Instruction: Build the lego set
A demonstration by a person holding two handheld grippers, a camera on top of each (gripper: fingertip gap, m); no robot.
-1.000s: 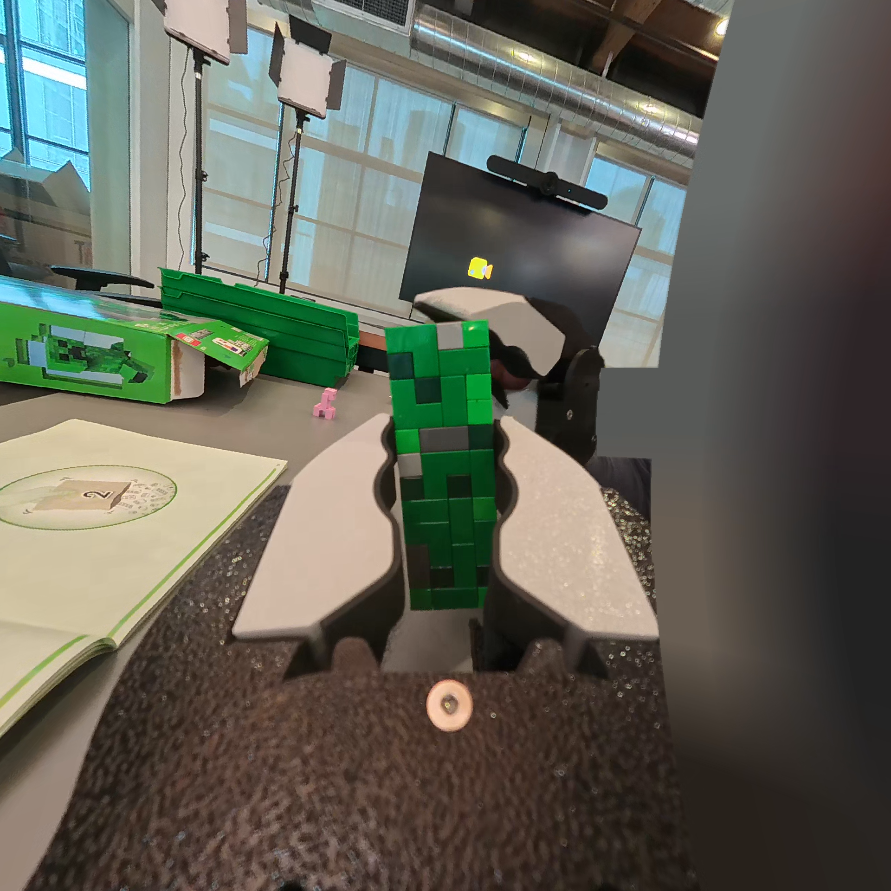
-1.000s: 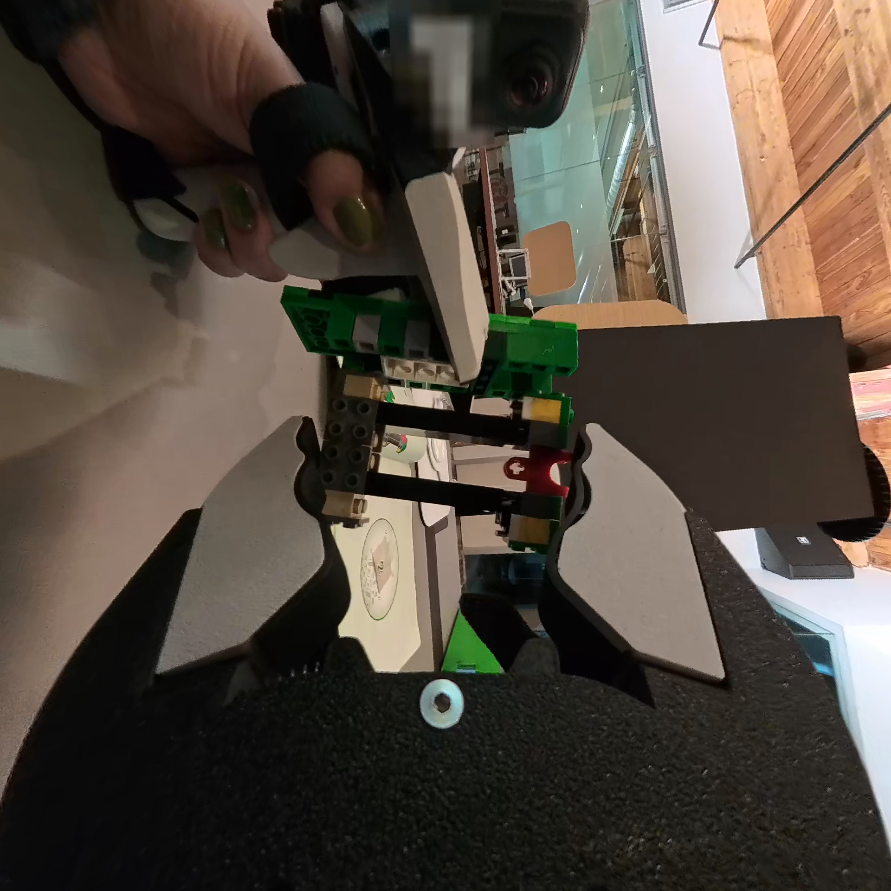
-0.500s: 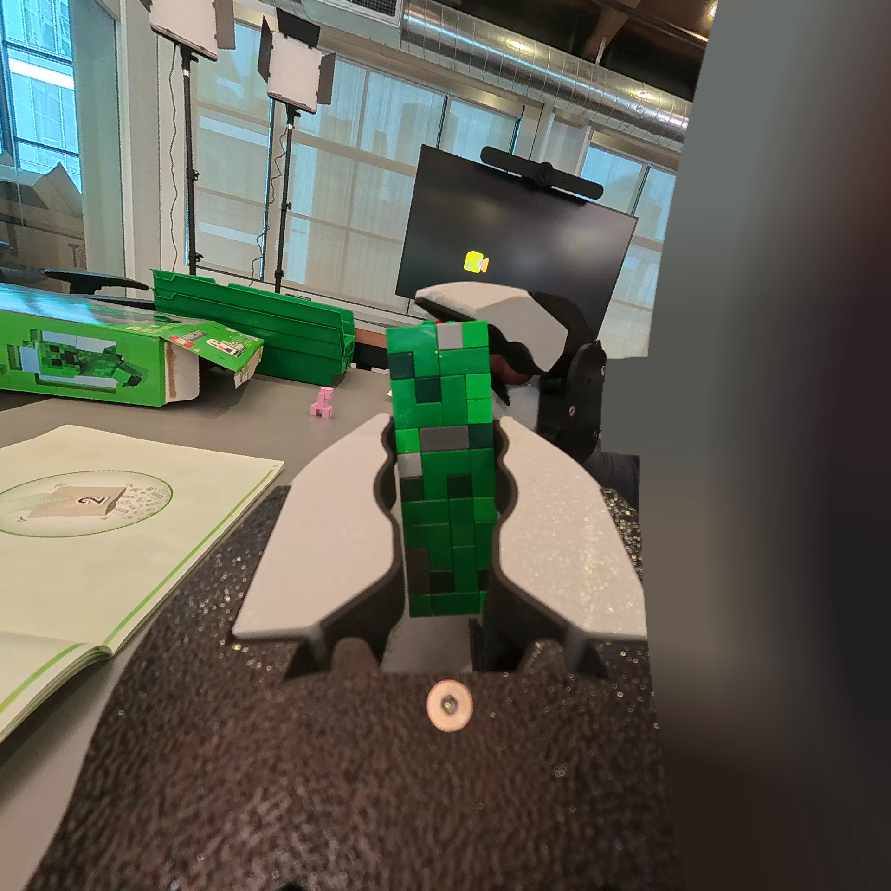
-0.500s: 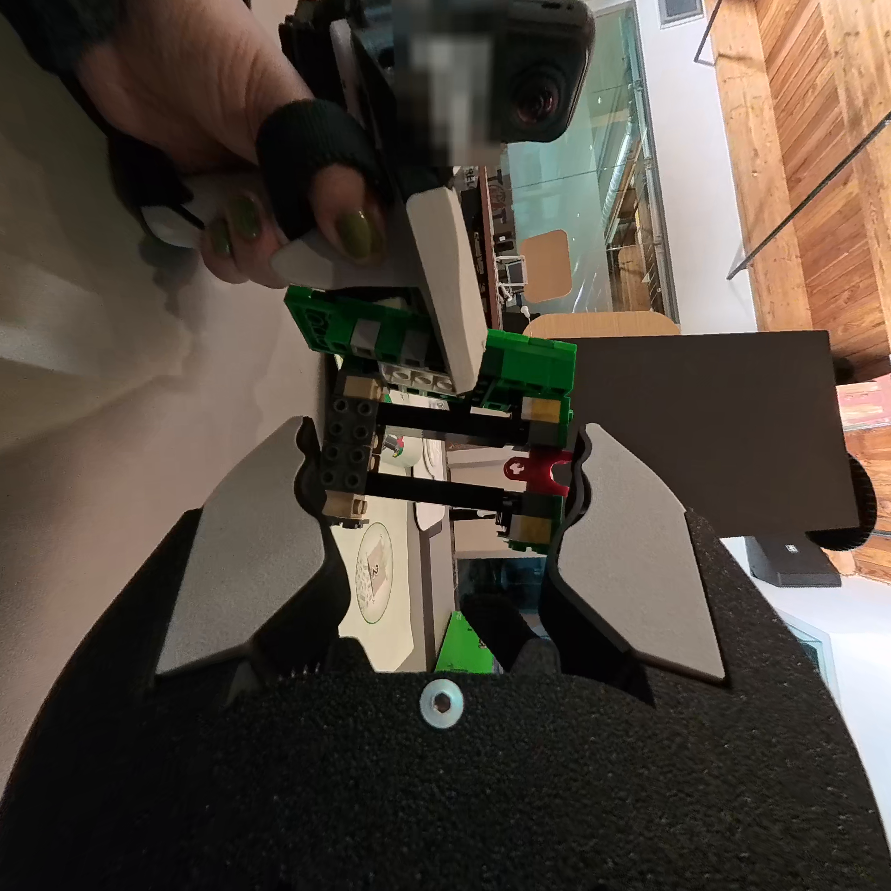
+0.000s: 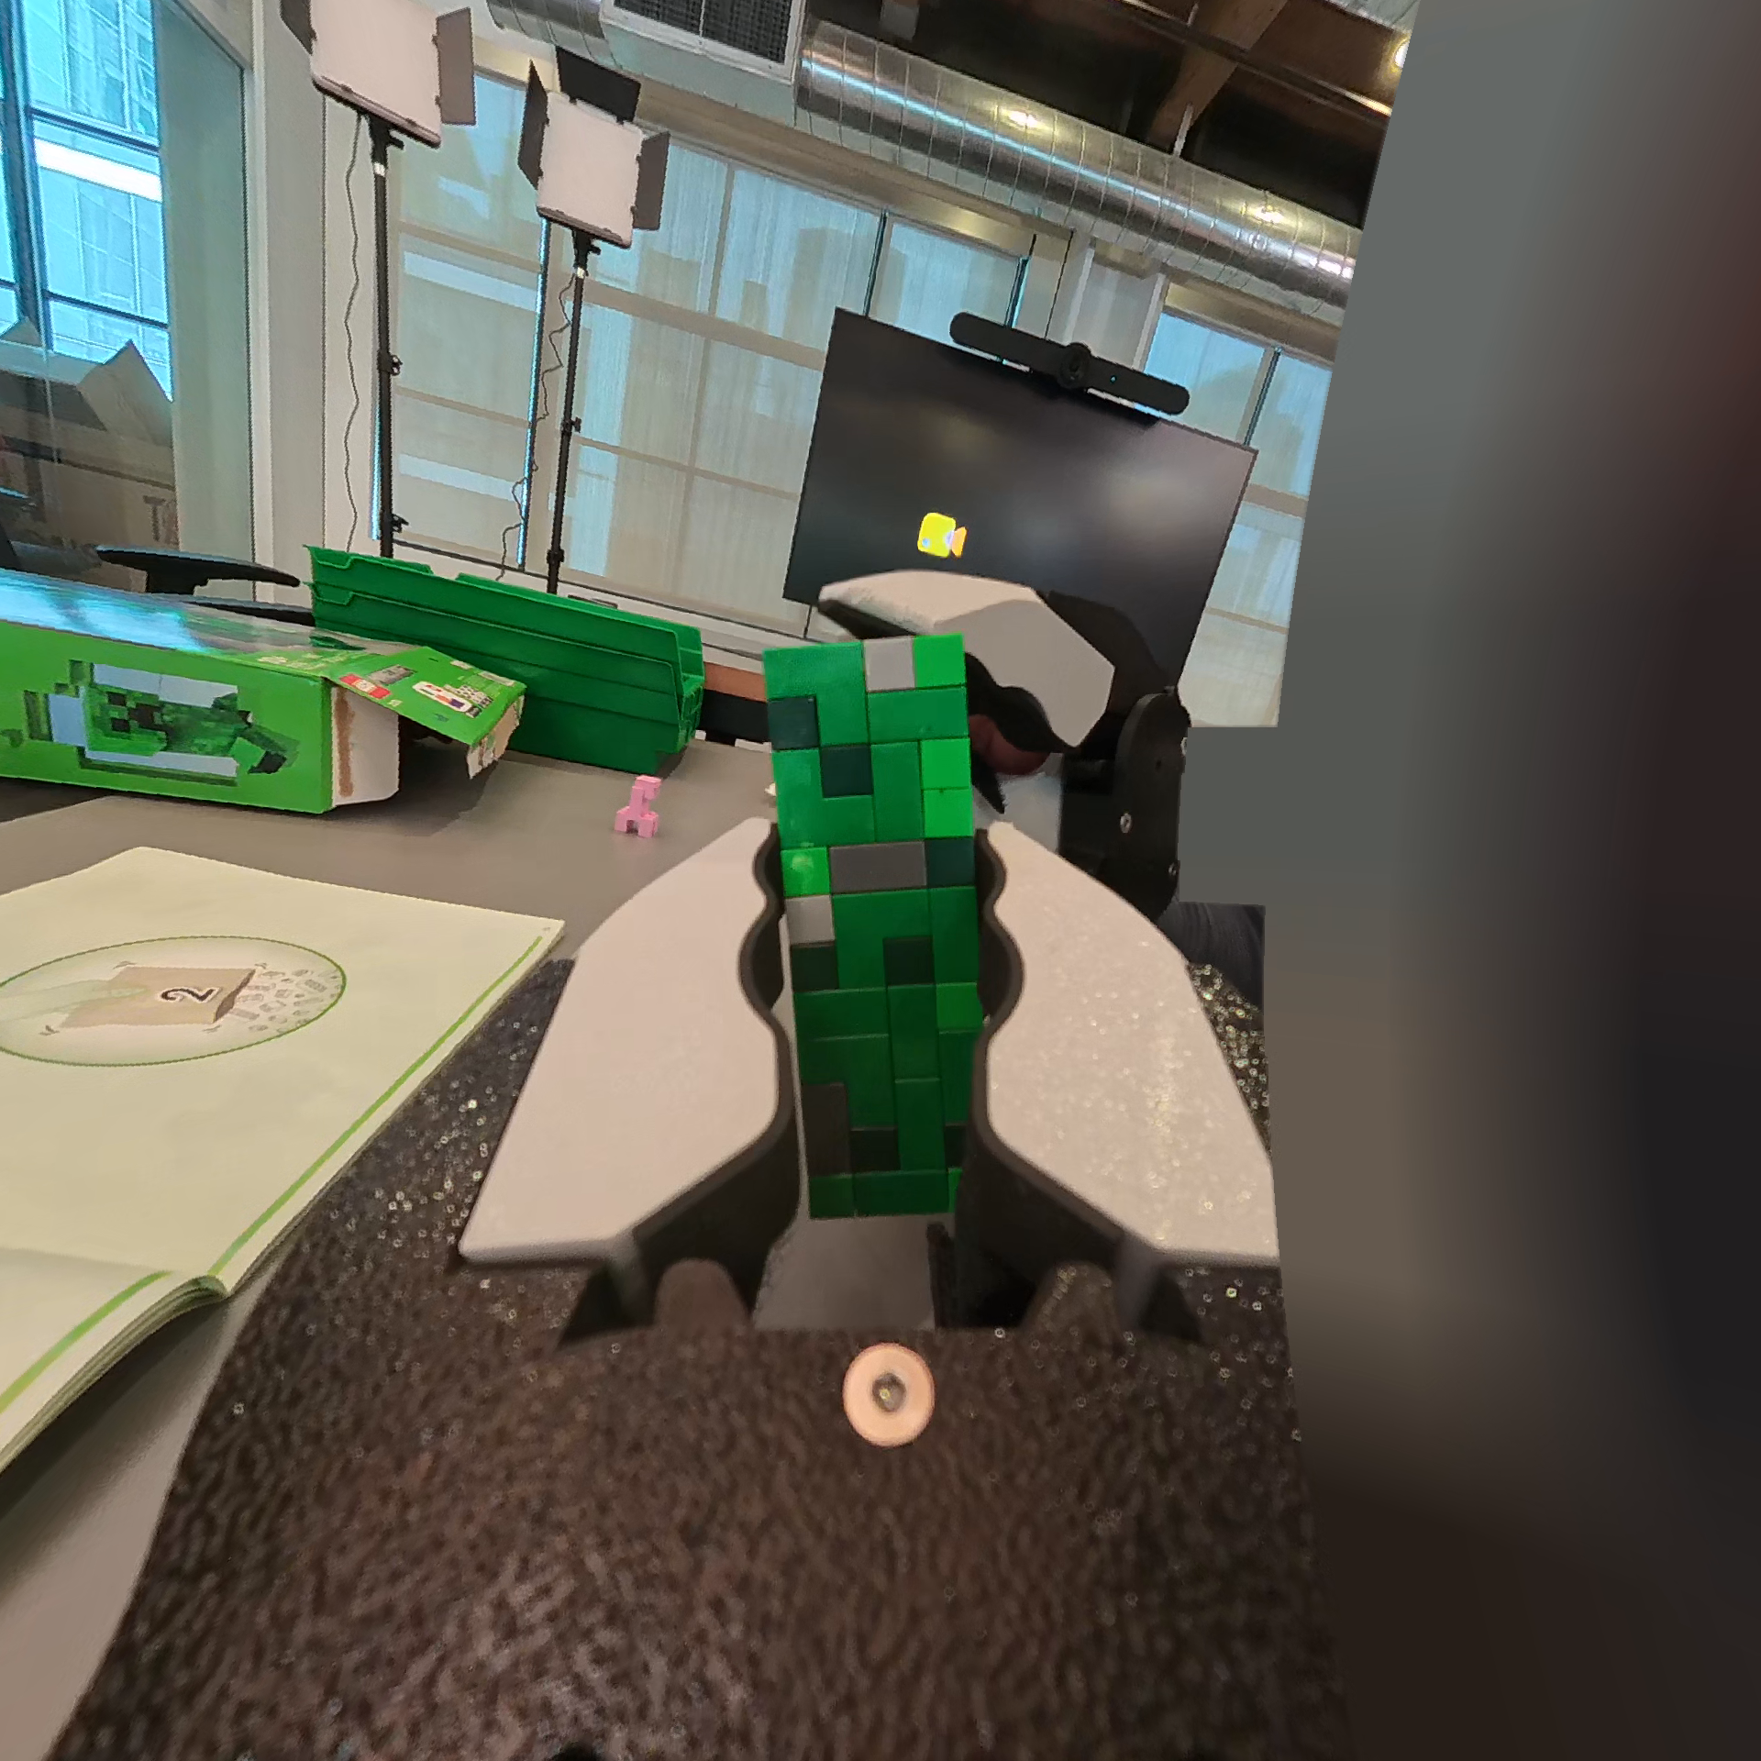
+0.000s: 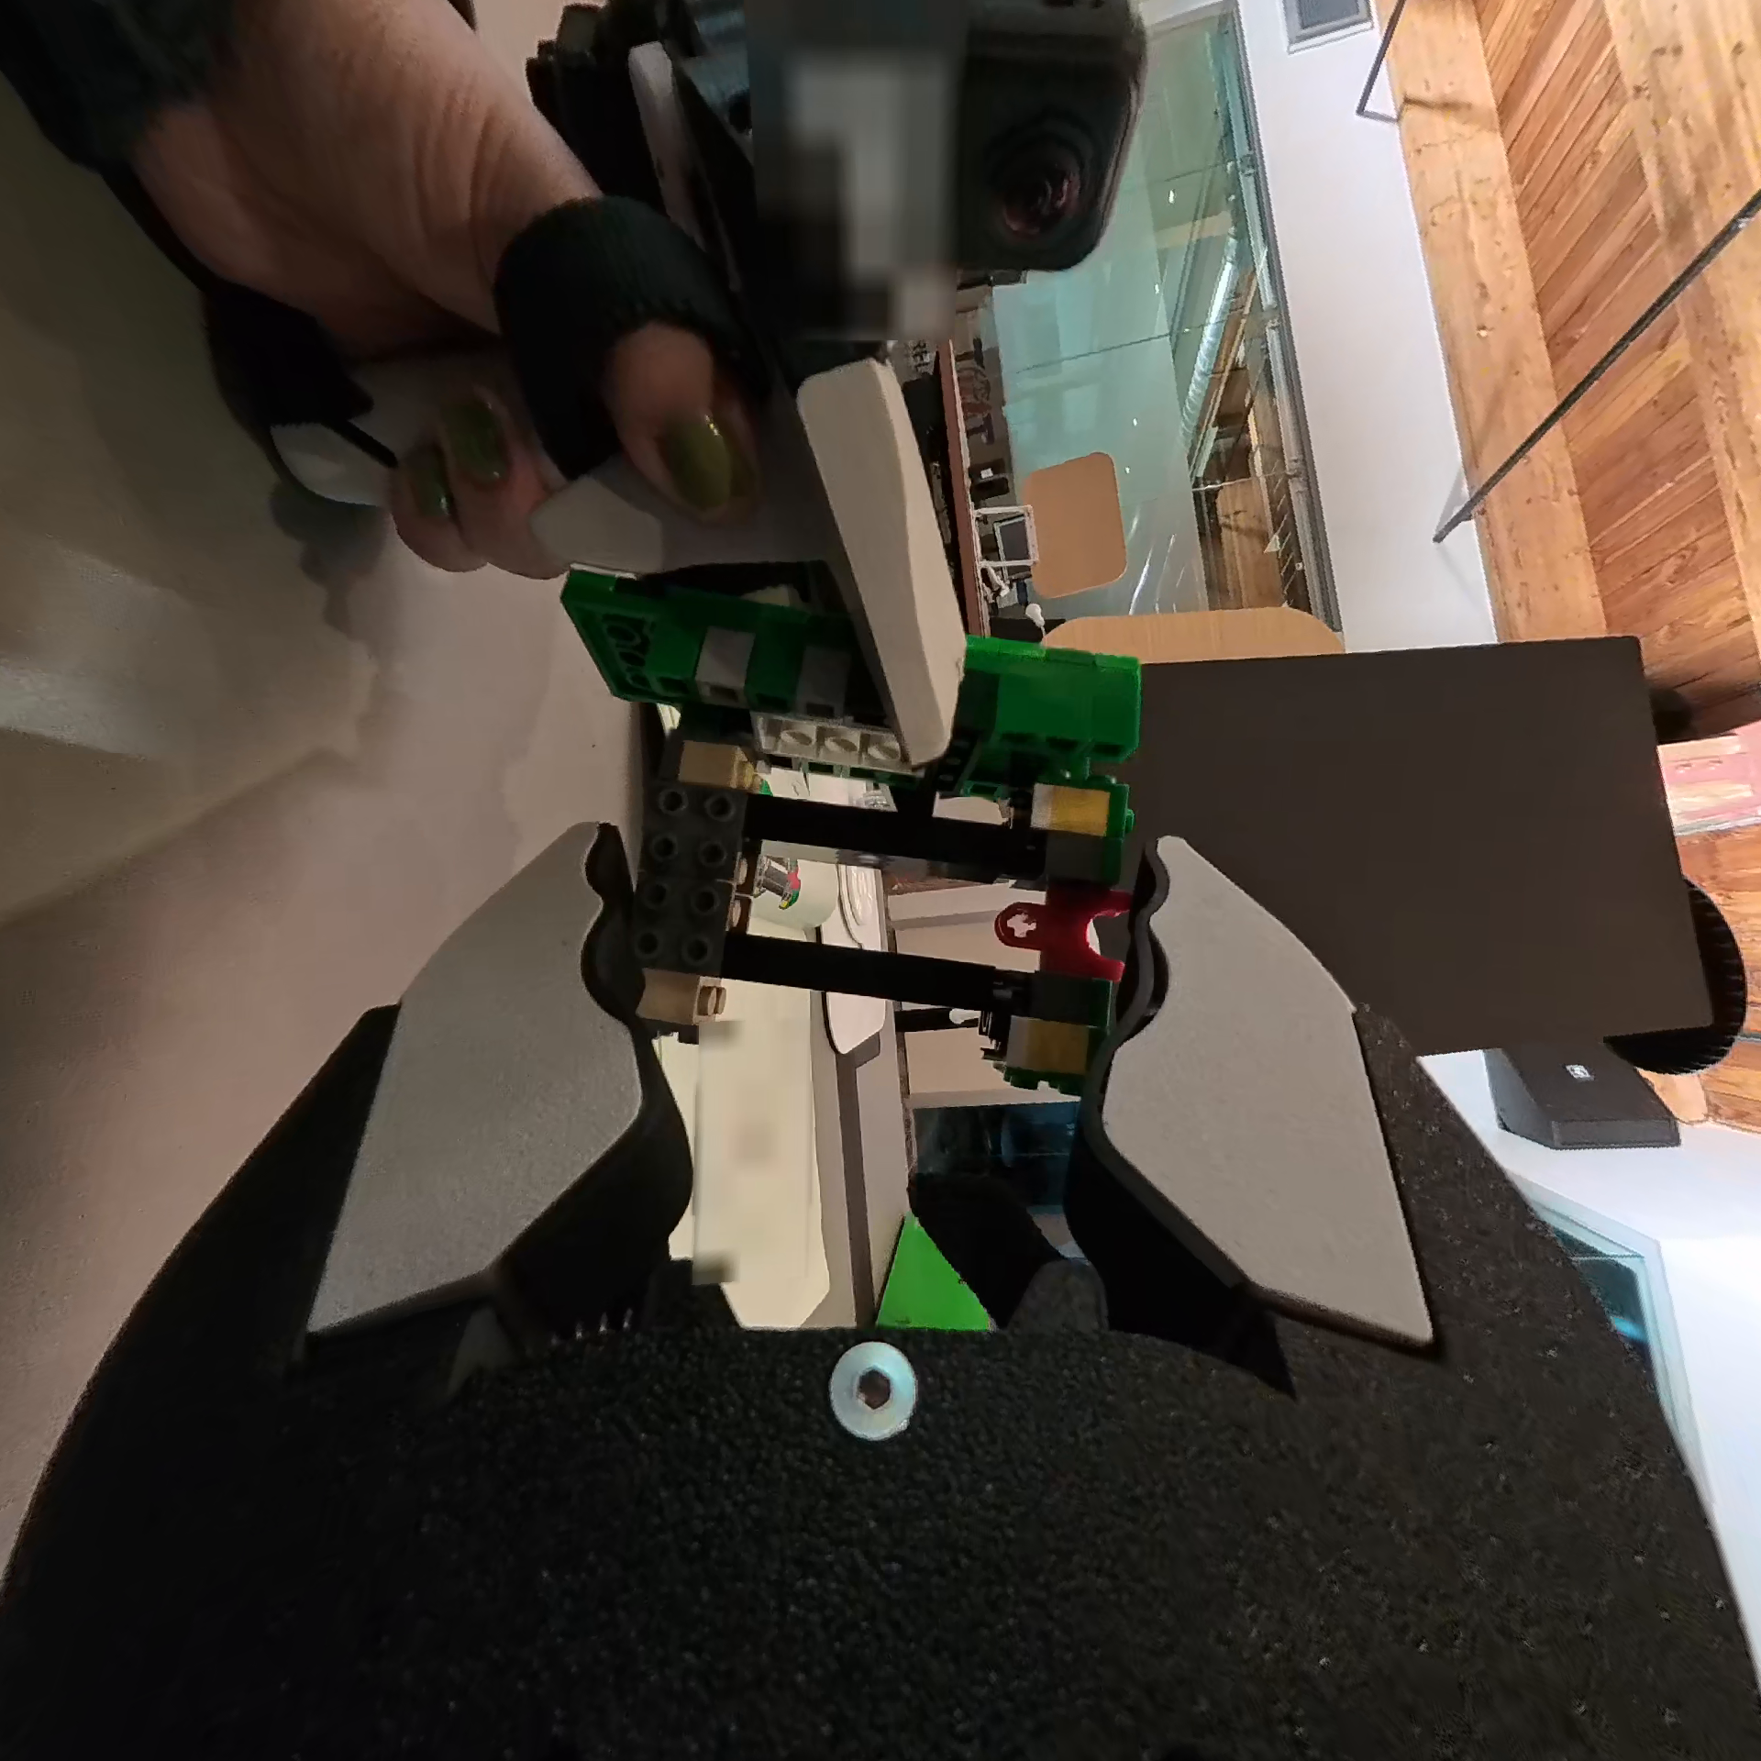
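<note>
Above the grey table [image 5: 534, 839], hardly anything has shifted over the last second: the left gripper [image 5: 881, 953] stays clamped on the green lego body [image 5: 881, 1001], the right gripper [image 6: 877, 915] on its black frame [image 6: 858, 896], suggesting careful alignment.

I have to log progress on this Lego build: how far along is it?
Done: a tall green tiled panel is fully assembled. In hand: the left hand-held gripper clamps that panel, while the right hand-held gripper grips a black-beamed frame beside it. Left: the two look not yet fully joined, a pink piece lies loose on the table, and the booklet is open.
</note>
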